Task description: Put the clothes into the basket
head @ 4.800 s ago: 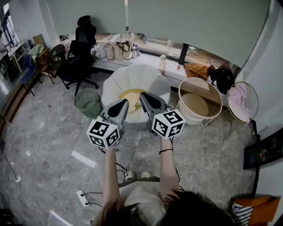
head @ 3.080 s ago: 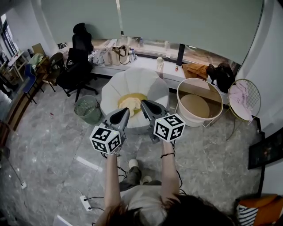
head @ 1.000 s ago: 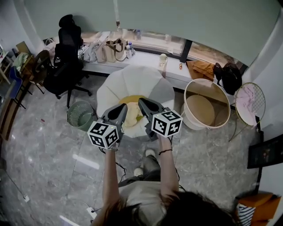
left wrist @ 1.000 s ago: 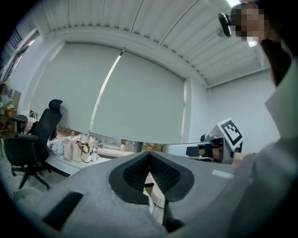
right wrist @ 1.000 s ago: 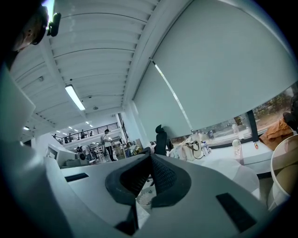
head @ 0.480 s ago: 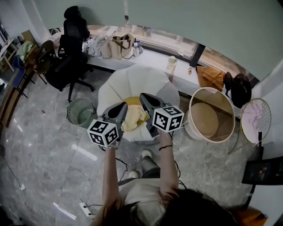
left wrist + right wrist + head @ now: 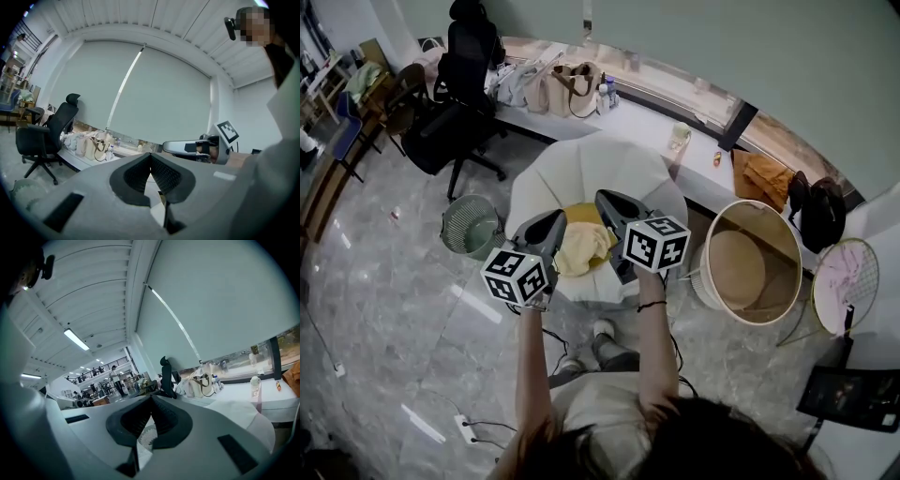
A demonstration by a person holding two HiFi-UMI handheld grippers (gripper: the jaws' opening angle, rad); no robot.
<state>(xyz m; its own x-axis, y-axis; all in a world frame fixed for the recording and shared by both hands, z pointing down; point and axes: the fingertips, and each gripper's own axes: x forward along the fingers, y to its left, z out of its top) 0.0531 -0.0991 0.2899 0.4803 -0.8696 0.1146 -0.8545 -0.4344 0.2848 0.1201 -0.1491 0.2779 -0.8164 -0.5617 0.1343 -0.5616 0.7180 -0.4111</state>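
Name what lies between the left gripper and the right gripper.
In the head view, a crumpled pale yellow garment shows between the left gripper and the right gripper, lying on the round white cushioned chair.

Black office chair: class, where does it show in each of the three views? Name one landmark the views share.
Head view: black office chair at the top left.
Left gripper view: at the left edge, side on.
Right gripper view: small, near the centre.
Shared landmark: tan tote bag, to the right of the chair in every view.
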